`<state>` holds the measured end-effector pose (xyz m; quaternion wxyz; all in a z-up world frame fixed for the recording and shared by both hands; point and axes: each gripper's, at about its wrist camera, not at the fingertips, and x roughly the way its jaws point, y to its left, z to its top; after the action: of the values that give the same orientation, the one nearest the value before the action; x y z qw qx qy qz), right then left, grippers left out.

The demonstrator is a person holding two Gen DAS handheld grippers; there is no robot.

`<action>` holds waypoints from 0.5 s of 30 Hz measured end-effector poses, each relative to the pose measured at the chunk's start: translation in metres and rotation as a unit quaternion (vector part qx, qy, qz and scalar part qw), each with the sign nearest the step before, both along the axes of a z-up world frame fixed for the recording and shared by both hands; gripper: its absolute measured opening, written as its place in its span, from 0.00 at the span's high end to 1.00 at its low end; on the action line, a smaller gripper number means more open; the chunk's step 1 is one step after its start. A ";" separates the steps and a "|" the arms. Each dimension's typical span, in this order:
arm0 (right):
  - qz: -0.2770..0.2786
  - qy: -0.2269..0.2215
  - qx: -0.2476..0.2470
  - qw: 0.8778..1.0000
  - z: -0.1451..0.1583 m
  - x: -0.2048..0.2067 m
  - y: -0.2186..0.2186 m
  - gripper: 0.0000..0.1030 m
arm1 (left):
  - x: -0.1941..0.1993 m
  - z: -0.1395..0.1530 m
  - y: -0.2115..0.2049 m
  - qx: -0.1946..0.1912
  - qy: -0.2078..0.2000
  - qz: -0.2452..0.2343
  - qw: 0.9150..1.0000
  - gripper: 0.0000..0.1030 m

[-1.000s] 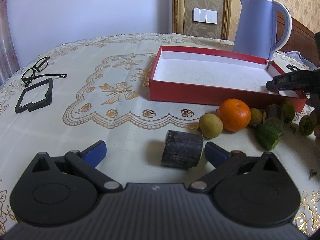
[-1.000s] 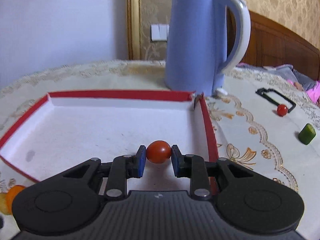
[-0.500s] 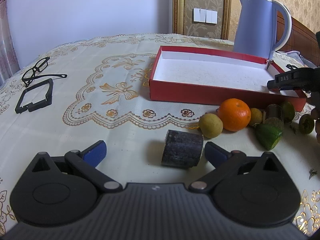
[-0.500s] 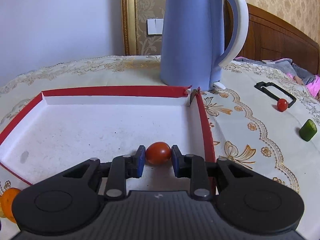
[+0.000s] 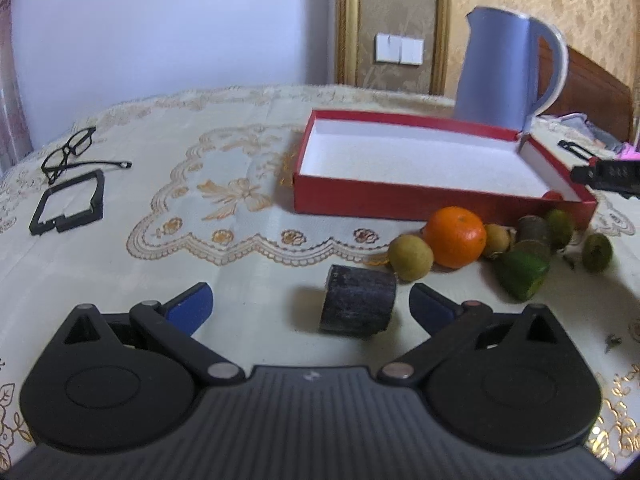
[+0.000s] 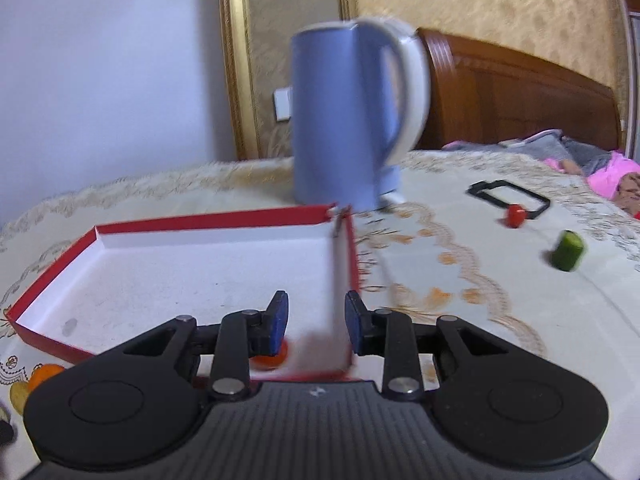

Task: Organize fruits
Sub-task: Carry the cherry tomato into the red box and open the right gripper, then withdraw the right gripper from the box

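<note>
In the right wrist view my right gripper (image 6: 316,308) hovers over the near right corner of the red box (image 6: 200,224), its jaws opening with nothing between the pads. A small red tomato (image 6: 276,356) lies on the box's white floor, half hidden under the left finger. My left gripper (image 5: 308,304) stands wide open low over the table, with a dark cylinder piece (image 5: 358,306) lying between its fingertips, untouched. Beyond it, in front of the red box (image 5: 400,200), sit an orange (image 5: 454,236), a yellow-green fruit (image 5: 410,258) and a cut cucumber piece (image 5: 520,272).
A blue kettle (image 6: 340,120) stands behind the box. To the right lie another tomato (image 6: 515,215), a cucumber piece (image 6: 567,255) and a black frame (image 6: 508,196). Glasses (image 5: 68,152) and a second black frame (image 5: 68,204) lie at far left.
My right gripper let go of the tomato, which now rests in the box, and it swung to the right over the box's wall. The left gripper has stayed put.
</note>
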<state>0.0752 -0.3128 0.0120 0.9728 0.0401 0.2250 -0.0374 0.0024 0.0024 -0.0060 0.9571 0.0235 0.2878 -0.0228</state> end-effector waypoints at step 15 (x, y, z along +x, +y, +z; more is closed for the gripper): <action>-0.142 0.003 -0.019 0.990 -0.012 -0.048 -0.063 0.41 | 0.000 -0.002 -0.016 0.006 0.008 -0.048 0.999 0.13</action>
<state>0.0275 -0.3759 0.0002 0.9574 0.0529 0.2195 -0.1798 0.0025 -0.0135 -0.0080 0.9523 0.0427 0.2946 -0.0672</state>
